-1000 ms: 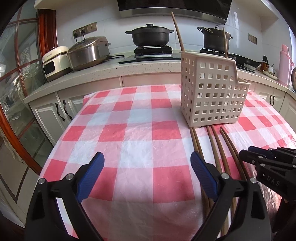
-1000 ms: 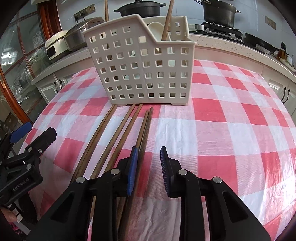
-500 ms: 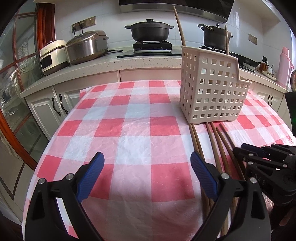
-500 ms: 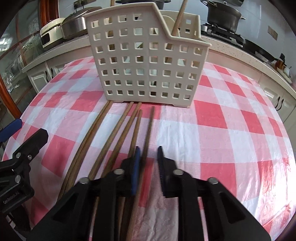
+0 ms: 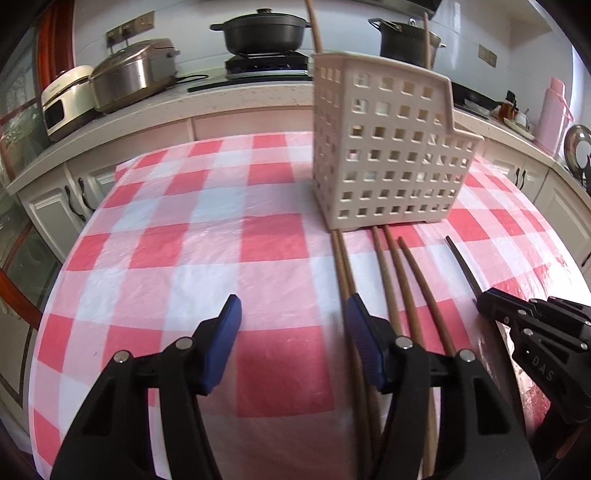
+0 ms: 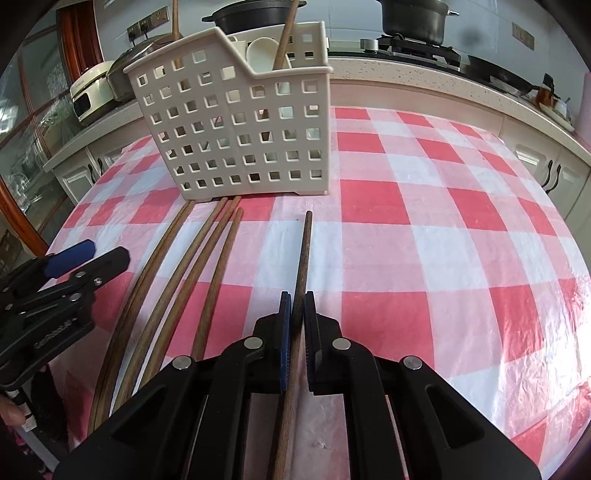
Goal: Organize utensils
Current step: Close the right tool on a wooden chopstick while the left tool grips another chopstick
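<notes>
A cream perforated utensil basket [image 5: 388, 147] [image 6: 236, 133] stands on the checked tablecloth with two wooden chopsticks and a white spoon upright in it. Several brown chopsticks [image 5: 391, 280] [image 6: 173, 266] lie on the cloth in front of it. My right gripper [image 6: 297, 306] is shut on one dark chopstick [image 6: 304, 251], lifted apart from the others; it also shows in the left wrist view [image 5: 463, 267], where the right gripper [image 5: 484, 299] is at the right. My left gripper [image 5: 291, 317] is open and empty, its right finger just above the leftmost chopsticks.
The red-and-white checked table [image 5: 192, 236] [image 6: 443, 229] falls away at the left and near edges. Behind it runs a counter with rice cookers [image 5: 129, 74], black pots [image 5: 264, 29] on a stove and a pink flask [image 5: 552, 114].
My right gripper closed on one chopstick and pulled it rightward, away from the others. My left gripper narrowed its opening and moved forward and right toward the leftmost chopsticks.
</notes>
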Action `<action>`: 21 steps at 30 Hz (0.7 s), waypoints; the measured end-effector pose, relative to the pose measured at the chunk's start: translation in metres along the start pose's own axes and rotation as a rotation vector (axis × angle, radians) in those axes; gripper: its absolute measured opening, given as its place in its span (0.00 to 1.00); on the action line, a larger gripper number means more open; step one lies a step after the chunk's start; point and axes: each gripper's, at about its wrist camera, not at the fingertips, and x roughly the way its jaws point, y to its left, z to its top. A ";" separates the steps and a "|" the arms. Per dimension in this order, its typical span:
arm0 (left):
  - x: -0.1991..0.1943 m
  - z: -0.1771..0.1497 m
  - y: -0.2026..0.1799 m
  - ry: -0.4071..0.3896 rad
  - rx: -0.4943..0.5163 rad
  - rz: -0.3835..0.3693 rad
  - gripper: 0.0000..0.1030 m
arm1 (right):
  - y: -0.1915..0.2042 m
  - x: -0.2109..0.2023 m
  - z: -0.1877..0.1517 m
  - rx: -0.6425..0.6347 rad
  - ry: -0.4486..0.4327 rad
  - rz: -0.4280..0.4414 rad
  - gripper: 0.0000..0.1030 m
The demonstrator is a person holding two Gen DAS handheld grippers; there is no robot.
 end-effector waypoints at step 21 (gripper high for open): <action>0.026 0.004 -0.014 0.075 0.033 -0.002 0.40 | -0.011 -0.002 -0.001 0.027 -0.002 0.055 0.07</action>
